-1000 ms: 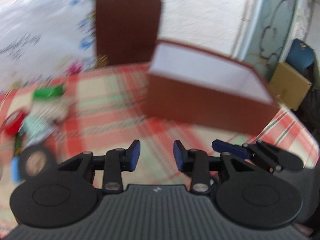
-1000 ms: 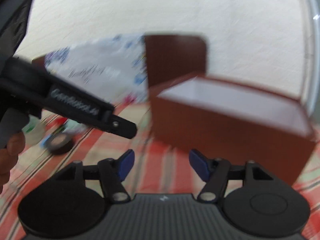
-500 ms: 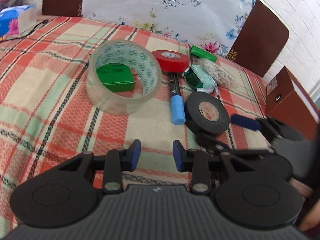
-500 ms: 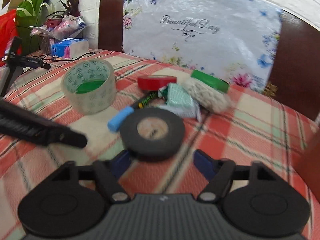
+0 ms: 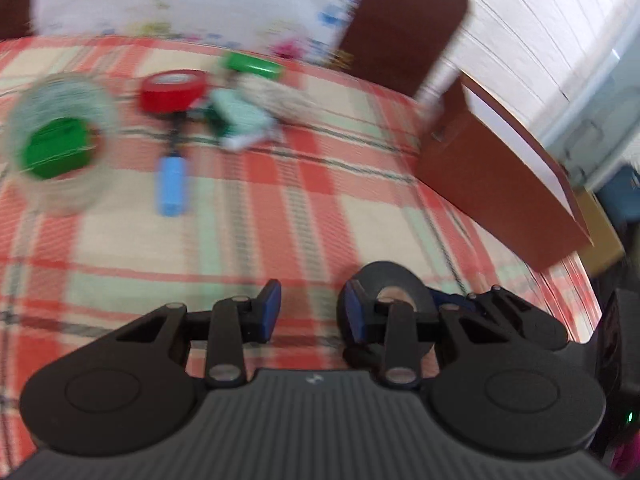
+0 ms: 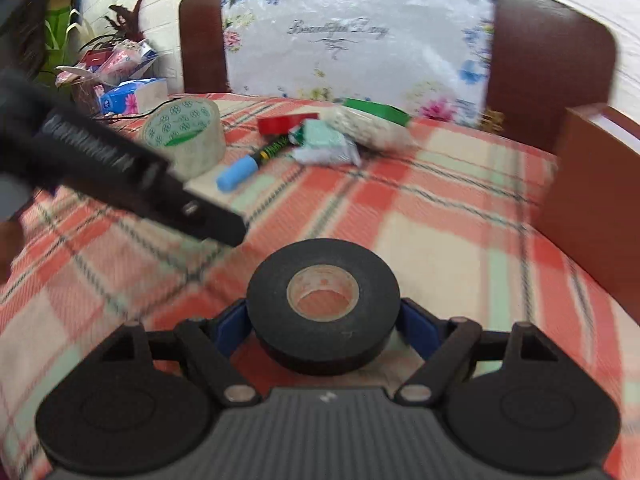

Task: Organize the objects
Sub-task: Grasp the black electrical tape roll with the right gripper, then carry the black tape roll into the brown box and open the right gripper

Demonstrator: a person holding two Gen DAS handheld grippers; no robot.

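A: What does the right gripper (image 6: pixel 323 330) have?

B: It is clamped on the black tape roll (image 6: pixel 323 298), one blue pad on each side of the roll's outer wall. The roll lies flat between the fingers with its cardboard core facing up, above the checked cloth of the bench (image 6: pixel 440 216). Whether it is lifted clear of the cloth cannot be told.

A: And the left gripper (image 5: pixel 310 312)?

B: Its blue pads stand apart with only cloth showing between them, so it grips nothing. In the left wrist view the same black tape roll (image 5: pixel 390 280) shows just beyond its right finger, with the right gripper's fingers around it.

A: Where are the other things?

B: They are grouped toward the far side of the bench, well apart from the held roll. The clear tape roll (image 6: pixel 186 136) stands with a green block (image 5: pixel 56 148) inside its ring. Near it lies a red tape roll (image 6: pixel 286 123), a marker with a blue cap (image 6: pixel 250 162), a pale green packet (image 6: pixel 326 144), a whitish bag (image 6: pixel 370 128) and a green box (image 6: pixel 378 111).

A: And the box?

B: The brown box (image 6: pixel 588 200) stands open at the bench's right side, its inside white. Behind the bench stands a chair (image 6: pixel 548 64) draped with a floral cover (image 6: pixel 352 40).
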